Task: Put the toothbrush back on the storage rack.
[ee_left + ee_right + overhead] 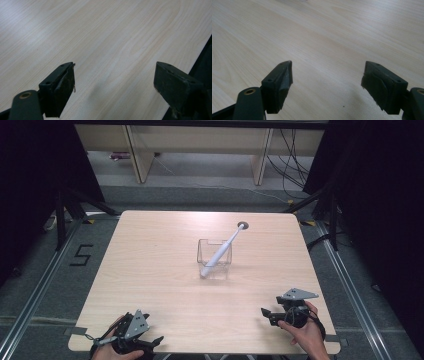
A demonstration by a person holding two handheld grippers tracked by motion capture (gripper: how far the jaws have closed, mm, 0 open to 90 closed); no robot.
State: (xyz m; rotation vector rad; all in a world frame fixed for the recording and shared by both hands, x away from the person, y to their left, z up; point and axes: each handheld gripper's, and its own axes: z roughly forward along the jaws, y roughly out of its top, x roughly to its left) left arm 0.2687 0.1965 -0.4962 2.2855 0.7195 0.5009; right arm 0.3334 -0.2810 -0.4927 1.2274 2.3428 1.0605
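A clear plastic box (214, 260) stands near the middle of the wooden table (150, 265). A white electric toothbrush (223, 247) leans in it, head up toward the far right. My left gripper (152, 340) rests at the near left corner, held by a hand. In the left gripper view the left gripper (113, 77) is open over bare wood beside the table edge. My right gripper (265, 314) sits at the near right, also in a hand. Its own view shows the right gripper (327, 75) open, nothing between the jaws.
A small round grommet hole (243, 225) lies at the table's far edge behind the toothbrush head. A grey floor with a taped "5" (81, 255) surrounds the table. Wooden furniture legs (142, 160) and cables (292, 165) stand at the back.
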